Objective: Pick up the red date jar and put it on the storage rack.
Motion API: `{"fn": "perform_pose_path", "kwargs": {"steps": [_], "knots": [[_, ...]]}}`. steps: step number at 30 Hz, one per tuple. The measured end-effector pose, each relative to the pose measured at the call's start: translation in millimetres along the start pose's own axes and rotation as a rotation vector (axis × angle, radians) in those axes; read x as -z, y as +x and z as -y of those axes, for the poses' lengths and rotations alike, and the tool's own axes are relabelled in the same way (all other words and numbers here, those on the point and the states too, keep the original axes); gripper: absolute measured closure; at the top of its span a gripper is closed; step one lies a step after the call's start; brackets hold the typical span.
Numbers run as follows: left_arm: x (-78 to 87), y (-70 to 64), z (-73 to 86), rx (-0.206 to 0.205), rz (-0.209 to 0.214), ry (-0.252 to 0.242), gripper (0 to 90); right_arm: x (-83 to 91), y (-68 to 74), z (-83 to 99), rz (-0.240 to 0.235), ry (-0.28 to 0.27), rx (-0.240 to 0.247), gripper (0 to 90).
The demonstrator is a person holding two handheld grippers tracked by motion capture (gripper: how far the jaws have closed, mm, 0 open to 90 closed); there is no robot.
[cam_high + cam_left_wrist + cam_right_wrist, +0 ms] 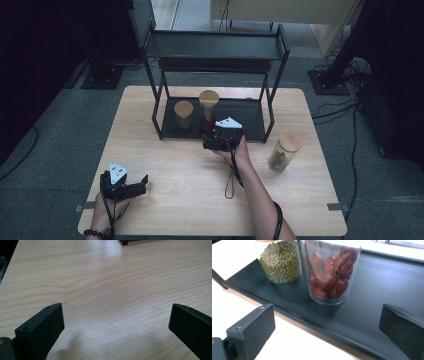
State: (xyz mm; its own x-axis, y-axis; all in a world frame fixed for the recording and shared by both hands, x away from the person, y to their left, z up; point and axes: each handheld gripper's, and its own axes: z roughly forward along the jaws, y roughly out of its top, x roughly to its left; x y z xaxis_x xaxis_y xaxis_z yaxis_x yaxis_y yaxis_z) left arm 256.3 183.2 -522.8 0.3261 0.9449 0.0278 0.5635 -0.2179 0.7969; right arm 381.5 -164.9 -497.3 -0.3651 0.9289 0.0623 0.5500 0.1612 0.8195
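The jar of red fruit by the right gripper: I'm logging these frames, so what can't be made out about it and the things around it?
- Jar of red fruit: right gripper view, lid cut off by the top edge.
- Jar of green beans: right gripper view, its top cut off likewise.
- Third jar on the table: high view, contents too small and dim to name.
- Right gripper: high view, jaw tips too dark to separate from the shelf.

No legible text, label, brand, number or sign appears in any view. The jars, the shelf, the table and the grippers carry no readable marking.
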Motion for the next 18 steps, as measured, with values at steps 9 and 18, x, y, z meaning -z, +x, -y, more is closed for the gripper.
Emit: {"fn": "perform_pose_path", "kwargs": {"steps": [9, 18], "knots": [[-0.1, -0.3, -0.1, -0.002, -0.003, 0.001, 0.2, 4.4, -3.8, 15.6, -0.014, 0.001, -0.023, 0.3], [-0.4, -0.6, -0.2, -0.006, -0.002, 0.004, 0.3, 13.6, -2.3, 28.0, -0.004, -0.002, -0.017, 0.4]]}}
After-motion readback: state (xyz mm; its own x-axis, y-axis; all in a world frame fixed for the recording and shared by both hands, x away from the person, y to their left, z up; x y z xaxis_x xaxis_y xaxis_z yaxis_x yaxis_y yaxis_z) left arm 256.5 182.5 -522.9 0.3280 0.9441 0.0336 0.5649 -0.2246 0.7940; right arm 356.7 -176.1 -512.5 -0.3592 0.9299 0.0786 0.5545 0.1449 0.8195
